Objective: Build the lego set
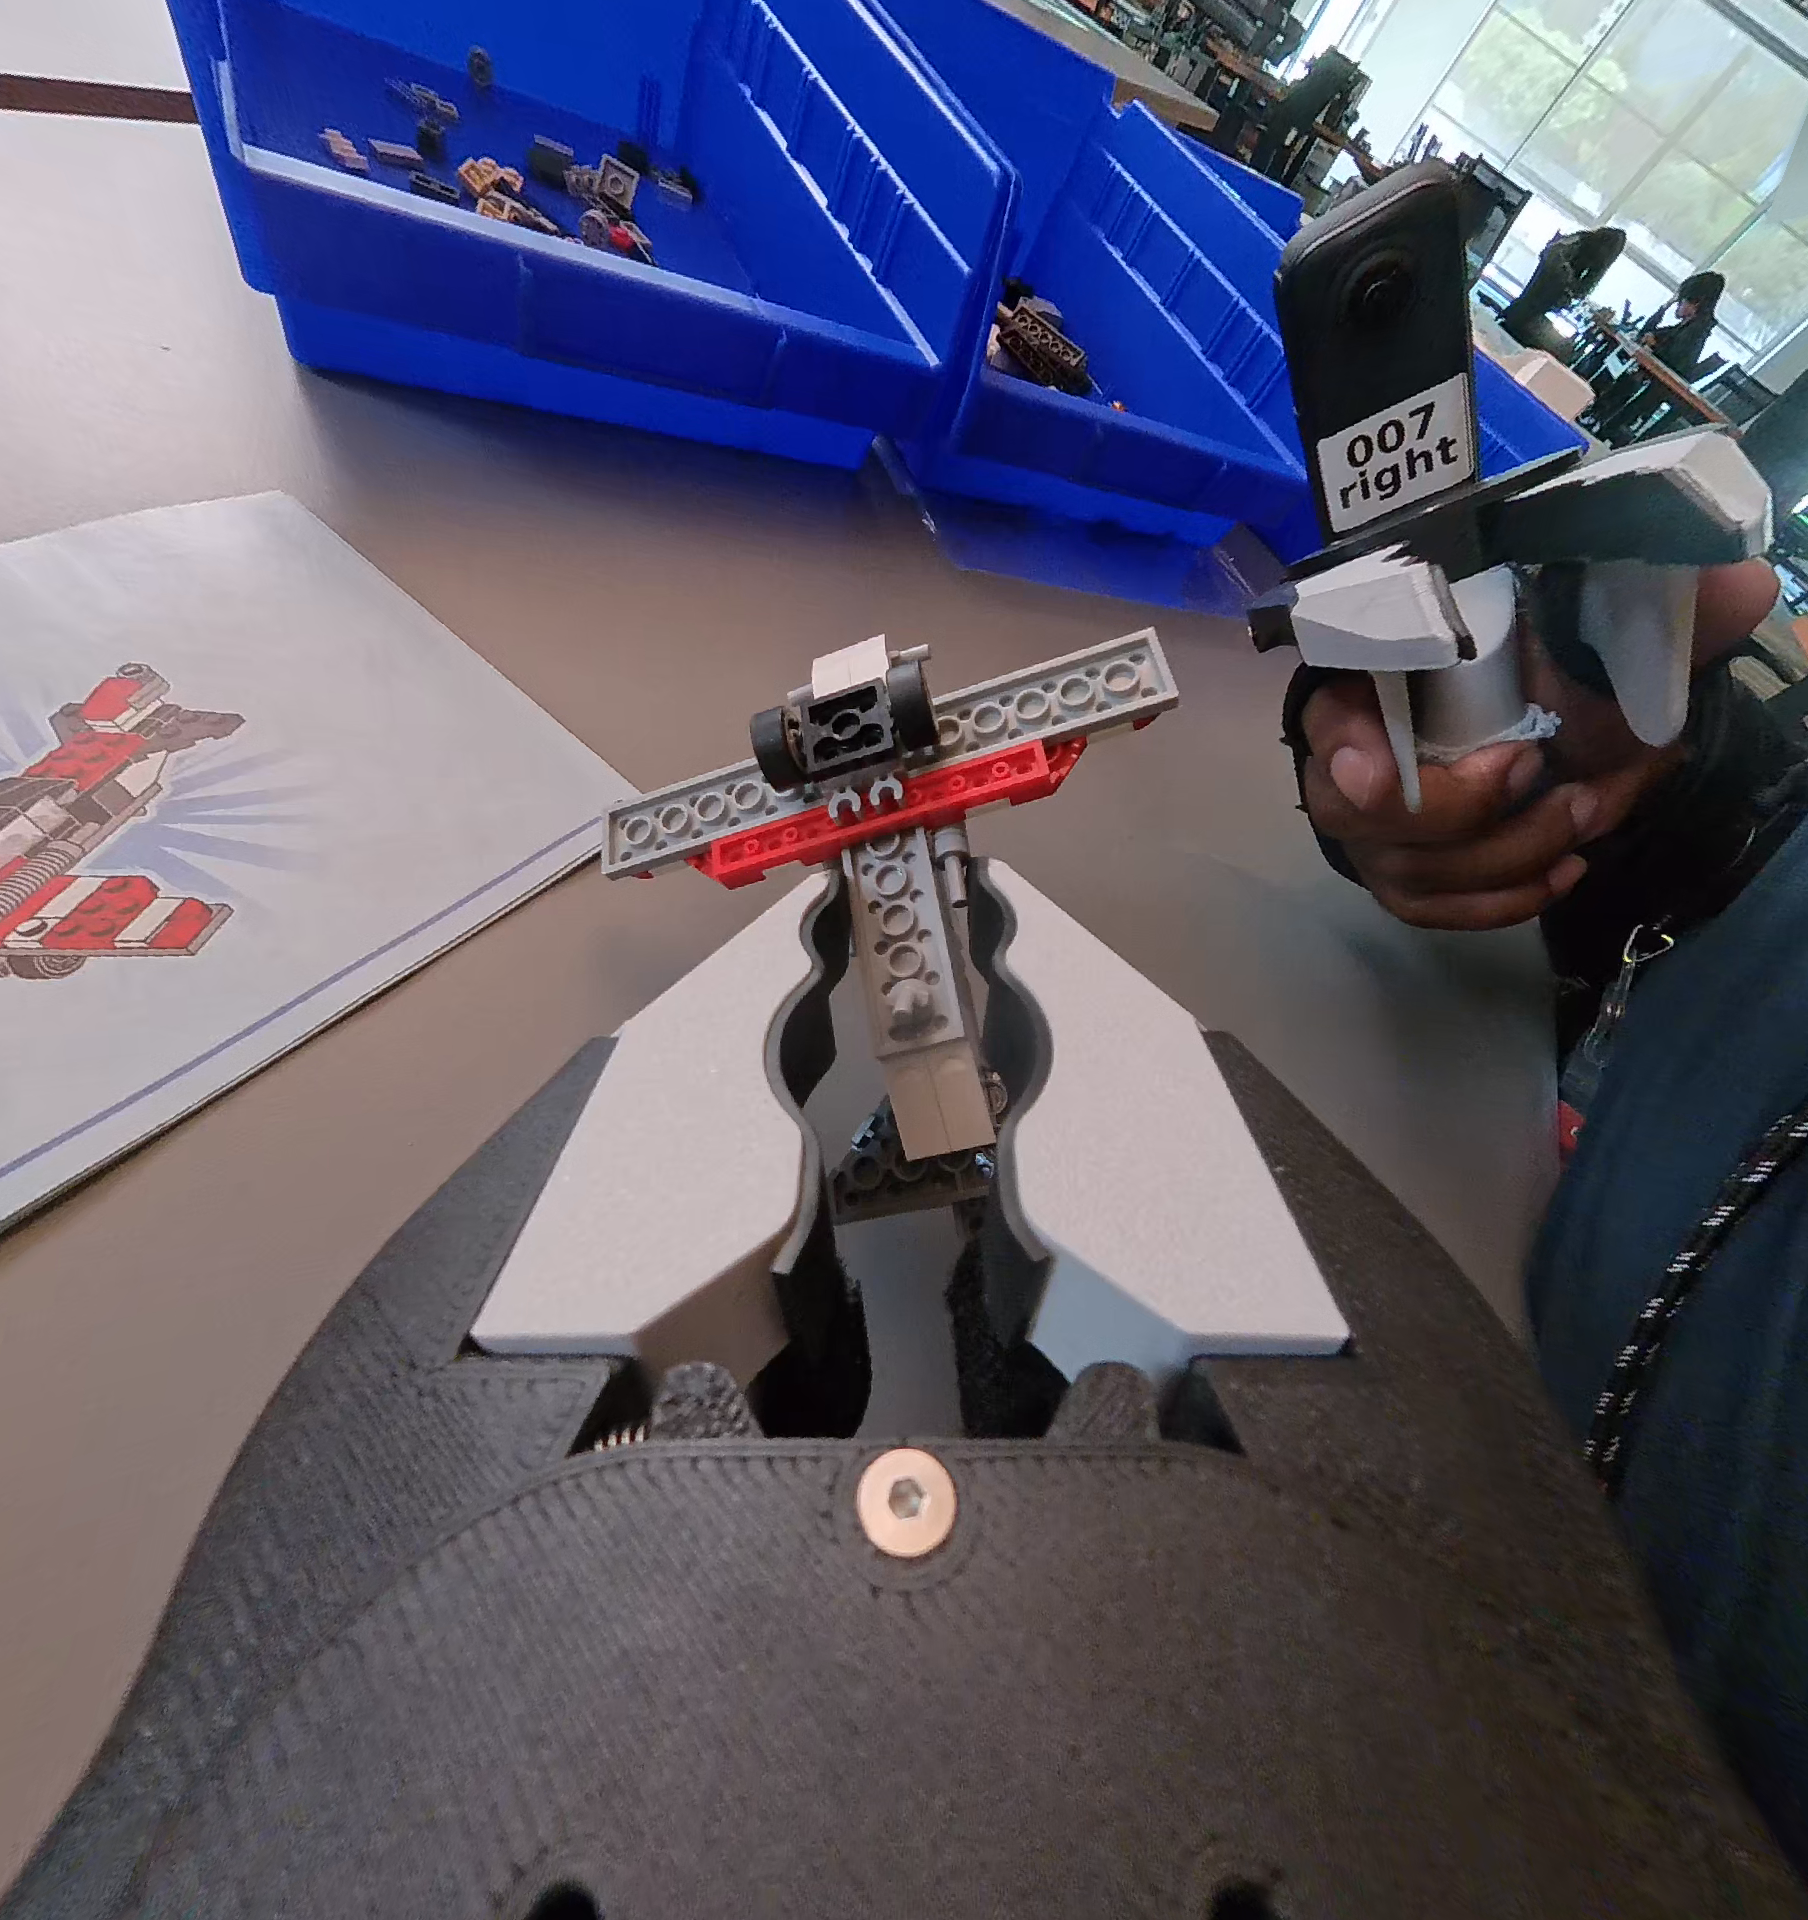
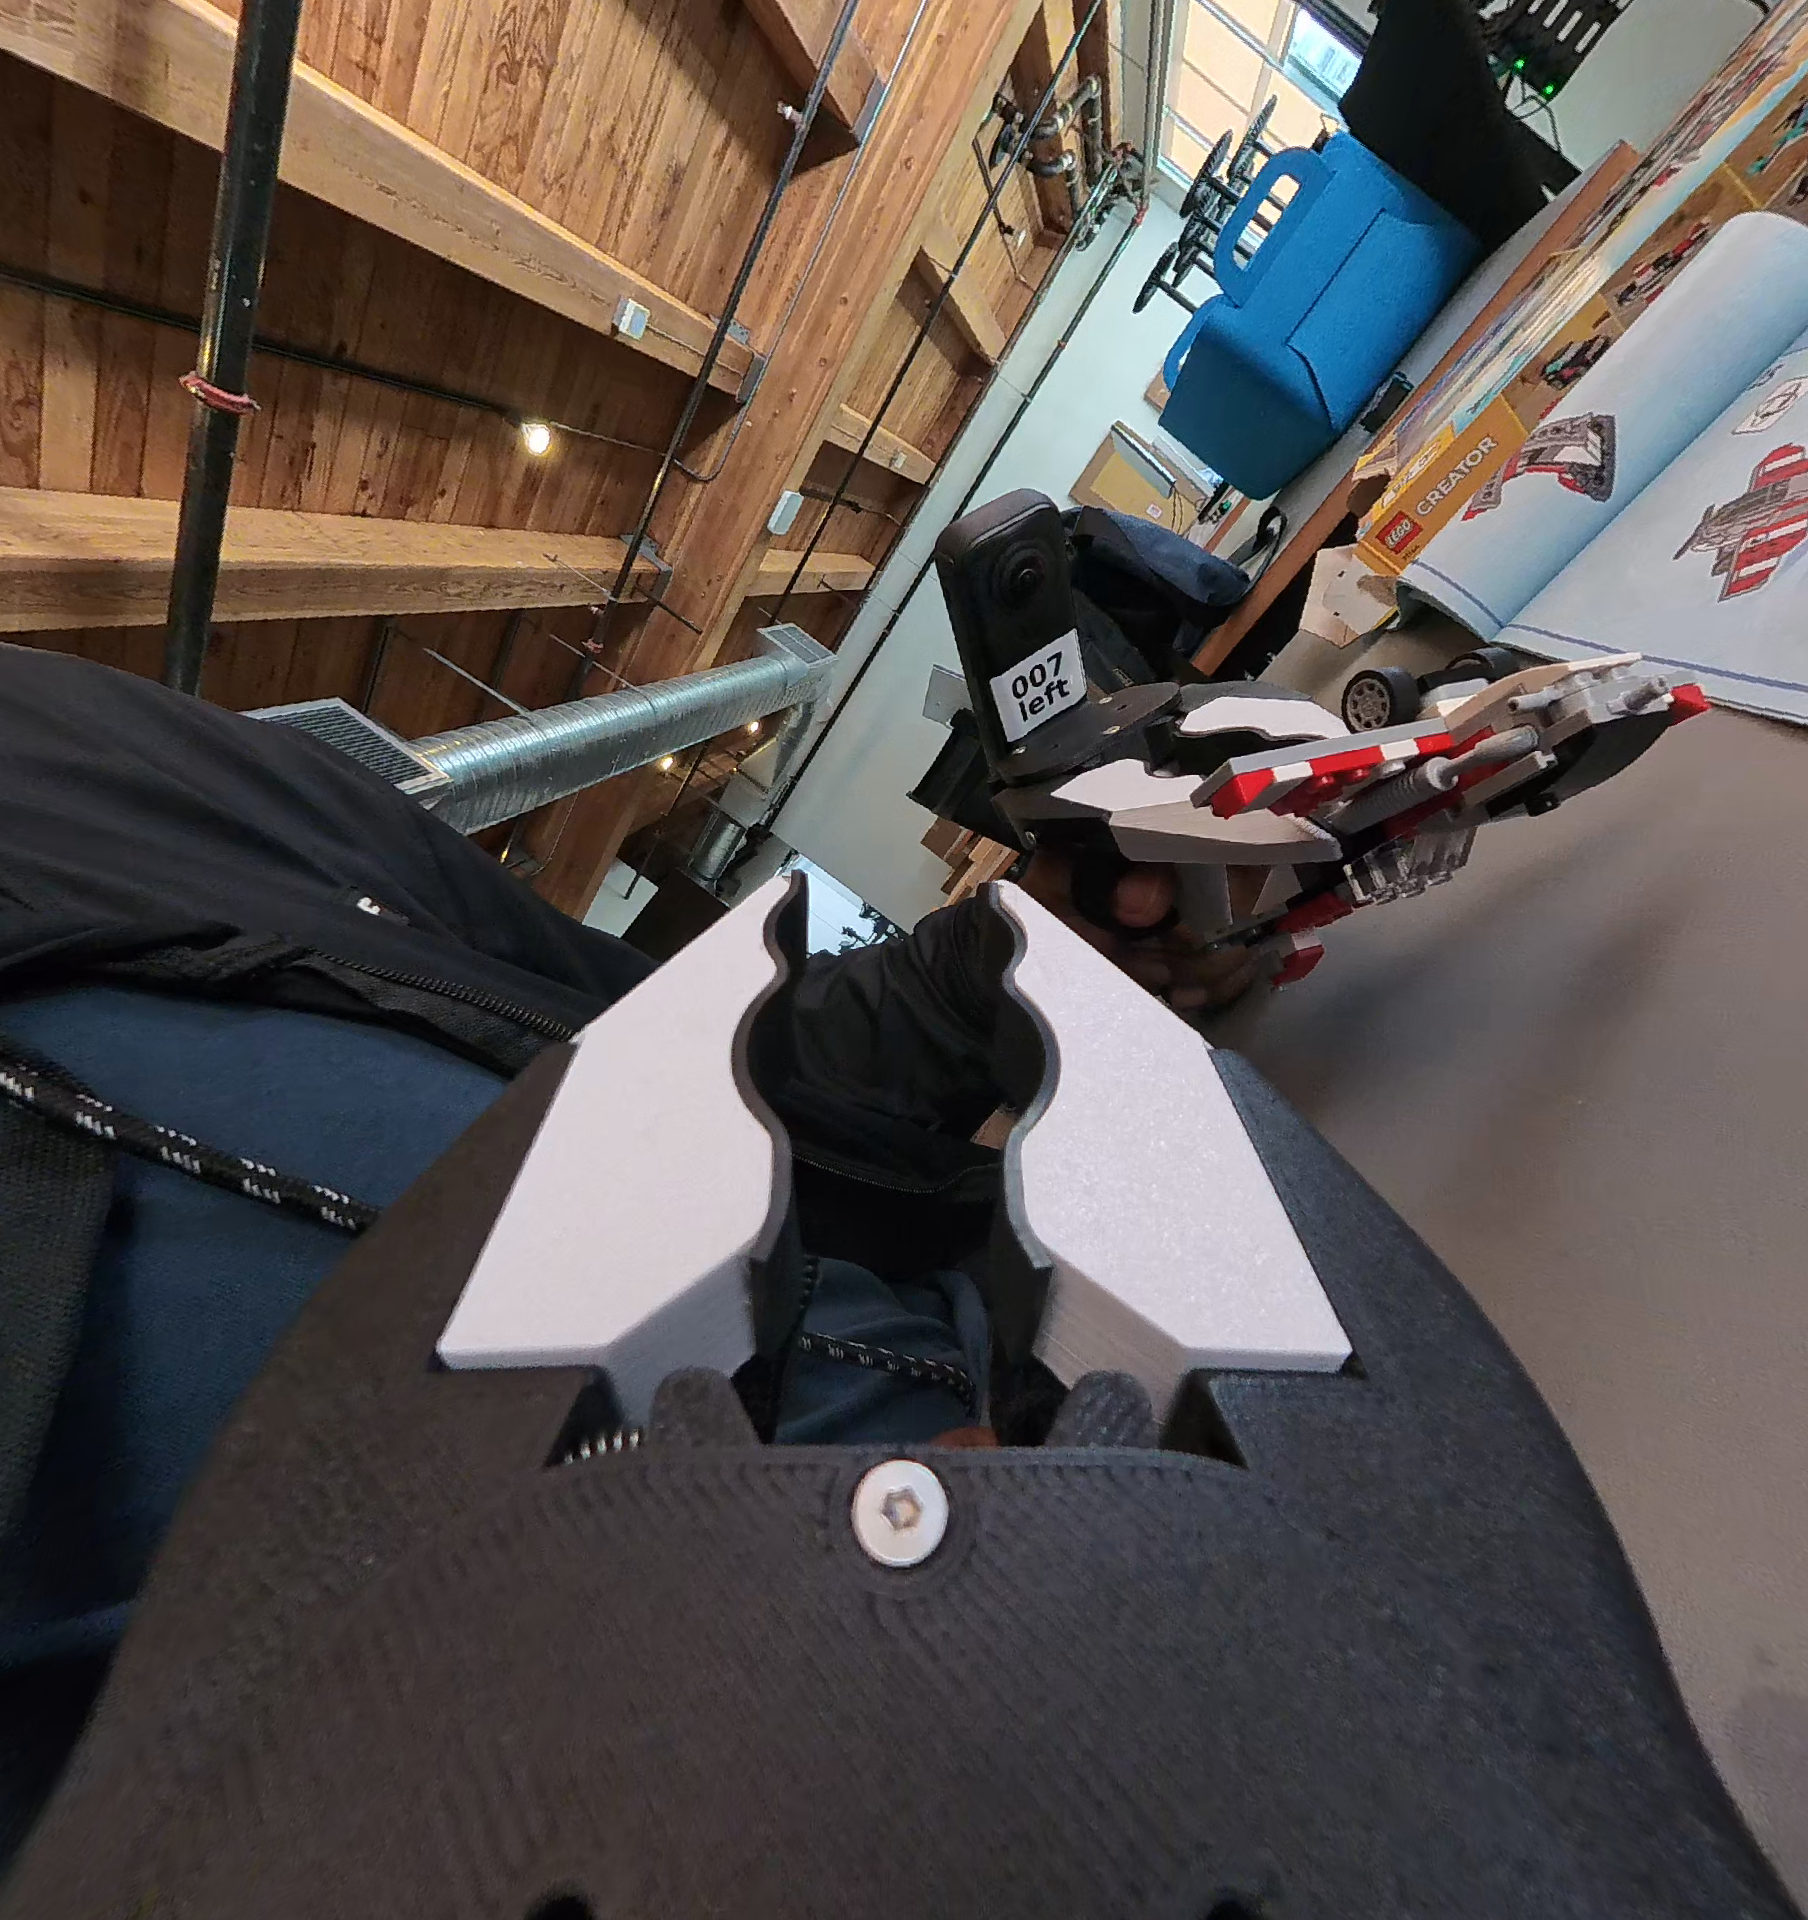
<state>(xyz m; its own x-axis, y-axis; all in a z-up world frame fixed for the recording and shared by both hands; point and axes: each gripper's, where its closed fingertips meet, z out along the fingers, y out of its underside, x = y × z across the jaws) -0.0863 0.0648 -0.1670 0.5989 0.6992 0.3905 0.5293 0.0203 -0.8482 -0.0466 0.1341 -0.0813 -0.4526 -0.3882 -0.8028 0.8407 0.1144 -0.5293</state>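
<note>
While clamped, lego plane (image 1: 884, 790) tilts

A: What is the lego plane (image 1: 884, 821) looking like?
B: Grey and red, underside showing, a long grey plate crossing a red one, black wheels at the far end.
A: And where is it sitting?
B: It's hanging above the table, clamped by its grey body

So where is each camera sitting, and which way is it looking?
Left wrist view: sits on the left hand-held gripper, looking forward at the lego plane it holds, blue bins beyond; a hand shows.
Right wrist view: sits on the right hand-held gripper, tilted, looking toward the person's jacket and wooden ceiling.
Shared: the plane, the instruction booklet, the table, each other's gripper.
</note>
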